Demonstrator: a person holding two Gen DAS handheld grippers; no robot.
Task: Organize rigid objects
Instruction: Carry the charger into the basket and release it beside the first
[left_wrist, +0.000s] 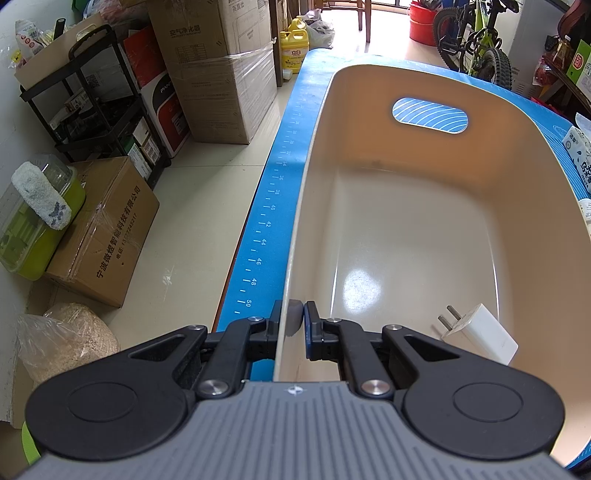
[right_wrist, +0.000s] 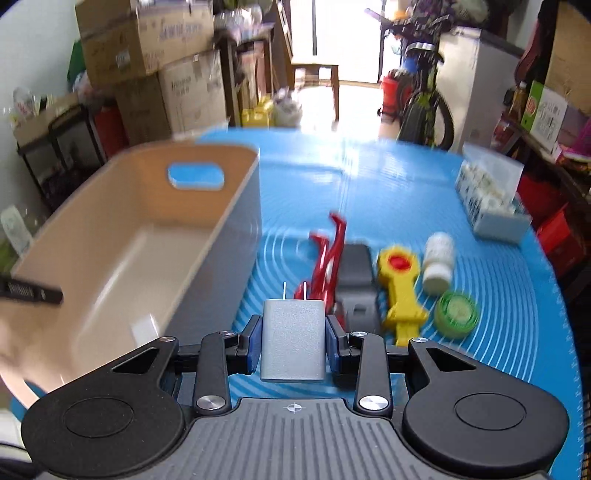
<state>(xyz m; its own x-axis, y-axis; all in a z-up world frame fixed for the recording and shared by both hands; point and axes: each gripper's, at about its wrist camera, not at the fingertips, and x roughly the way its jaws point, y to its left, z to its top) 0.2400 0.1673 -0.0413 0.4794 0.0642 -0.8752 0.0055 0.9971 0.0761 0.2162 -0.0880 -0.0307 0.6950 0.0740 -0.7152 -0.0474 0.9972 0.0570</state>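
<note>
A beige plastic bin (left_wrist: 317, 155) stands on the blue mat. My left gripper (left_wrist: 293, 321) is shut on the bin's near left rim. A white plug charger (left_wrist: 484, 334) lies on the bin floor near the front right. In the right wrist view my right gripper (right_wrist: 293, 341) is shut on a grey plug charger (right_wrist: 293, 339), held above the mat just right of the bin (right_wrist: 236, 206). Beyond it lie red pliers (right_wrist: 328, 258), a black clip (right_wrist: 356, 280), a yellow tool (right_wrist: 400, 288), a white bottle (right_wrist: 439, 262) and a green lid (right_wrist: 457, 312).
A clear box of small white items (right_wrist: 491, 195) stands at the mat's far right. The blue mat (left_wrist: 266, 221) has a ruler printed along its left edge. Cardboard boxes (left_wrist: 218, 70), a black rack (left_wrist: 96, 99) and a bicycle (left_wrist: 476, 40) stand on the floor around the table.
</note>
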